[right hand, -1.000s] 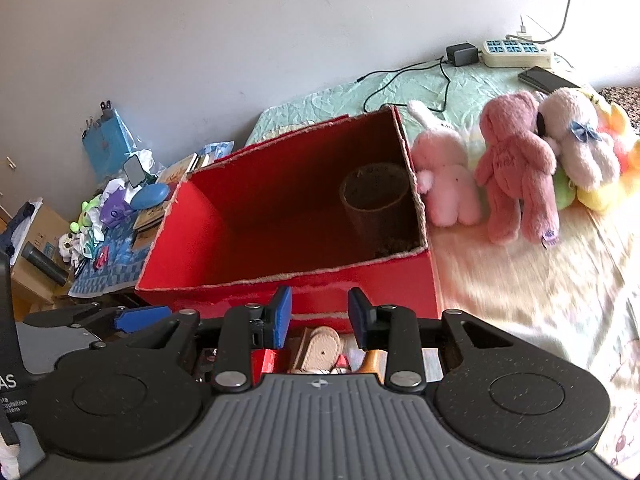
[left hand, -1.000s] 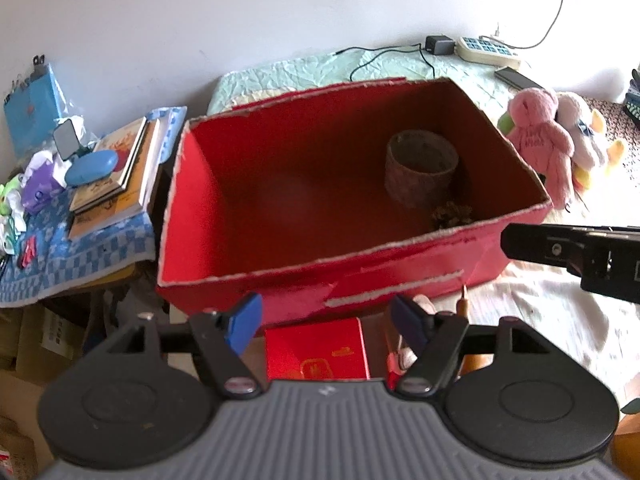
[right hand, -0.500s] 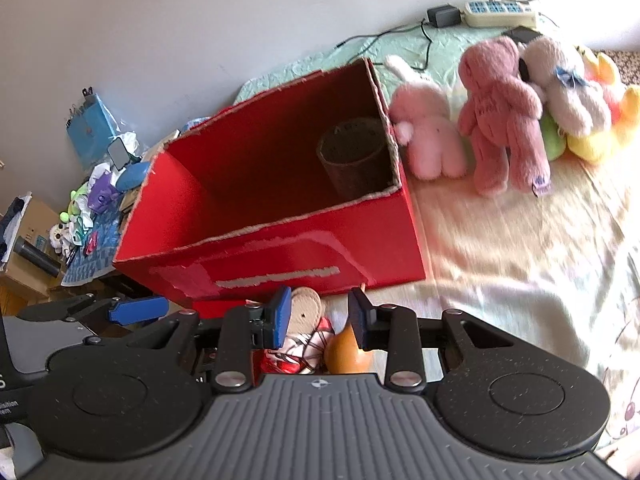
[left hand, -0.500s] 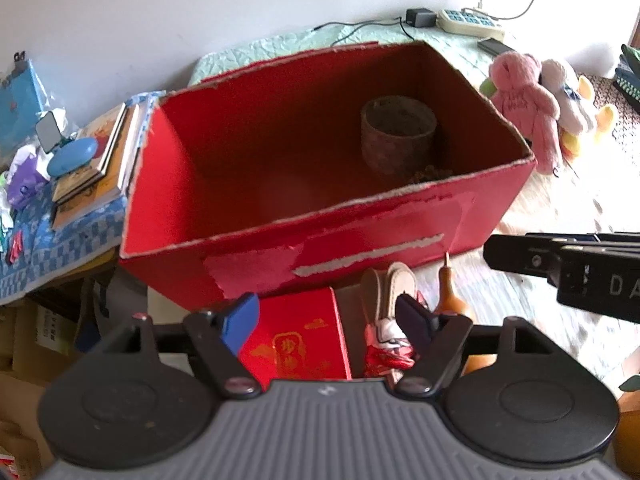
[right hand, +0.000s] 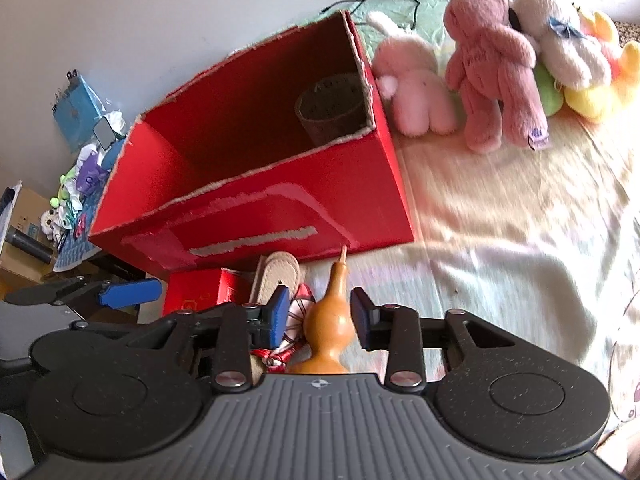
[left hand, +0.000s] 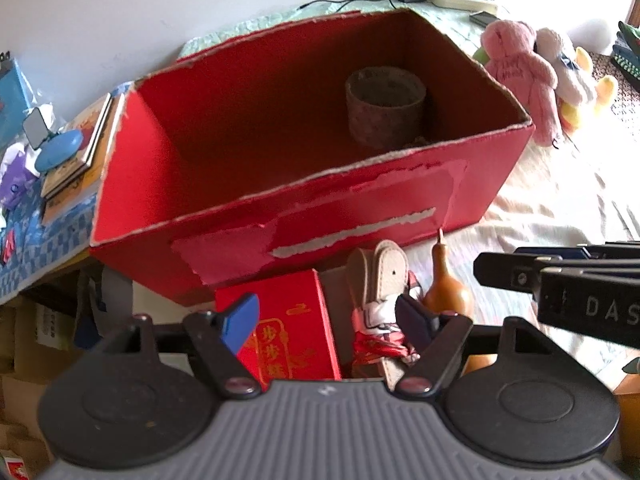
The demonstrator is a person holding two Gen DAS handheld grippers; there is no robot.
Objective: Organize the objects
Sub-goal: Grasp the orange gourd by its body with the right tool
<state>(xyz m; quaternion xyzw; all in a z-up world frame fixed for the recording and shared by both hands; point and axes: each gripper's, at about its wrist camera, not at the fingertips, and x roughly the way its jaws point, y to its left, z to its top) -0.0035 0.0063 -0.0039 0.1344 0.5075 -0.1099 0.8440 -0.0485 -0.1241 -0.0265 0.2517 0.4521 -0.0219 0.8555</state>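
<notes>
A: Right wrist view: your right gripper has its jaws opening, the orange gourd between them with a gap at each pad.

B: And my left?

A: Your left gripper stands wide apart over the small red box and sandal, gripping nothing (all just before the big red box, on the bed).

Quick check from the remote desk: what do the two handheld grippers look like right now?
Both match: left gripper and right gripper have ribbed grey bodies, black round side discs, black linkage arms with silver rivets, and blue finger pads. White lettering marks the right one's side. No sleeves visible.
</notes>
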